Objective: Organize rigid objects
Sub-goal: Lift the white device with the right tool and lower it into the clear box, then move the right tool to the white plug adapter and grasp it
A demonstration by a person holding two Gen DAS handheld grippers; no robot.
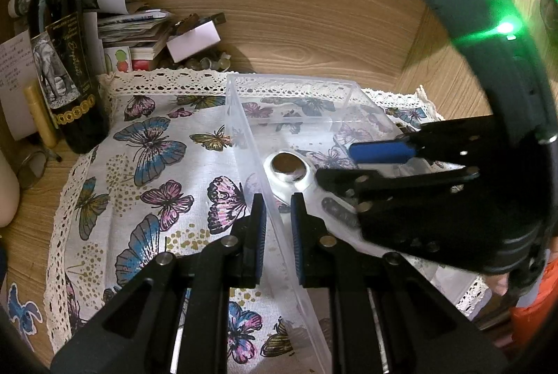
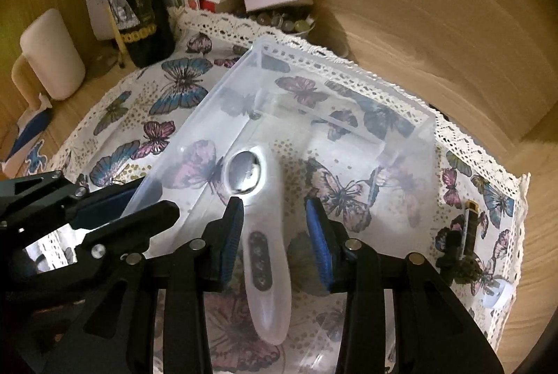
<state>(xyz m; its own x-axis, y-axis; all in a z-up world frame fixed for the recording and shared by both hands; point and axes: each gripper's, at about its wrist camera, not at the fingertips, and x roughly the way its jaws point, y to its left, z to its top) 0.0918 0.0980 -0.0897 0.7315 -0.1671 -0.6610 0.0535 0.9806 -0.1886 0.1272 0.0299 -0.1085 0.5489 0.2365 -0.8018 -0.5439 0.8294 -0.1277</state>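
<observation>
My left gripper is pinched shut on the near wall of the clear plastic bin. The white handheld magnifier lies inside the bin, lens end pointing away from me, handle between my right gripper fingers, which stand narrowly apart with no pad pressing it. The right wrist view shows the whole handle; the left wrist view shows mostly the lens.
</observation>
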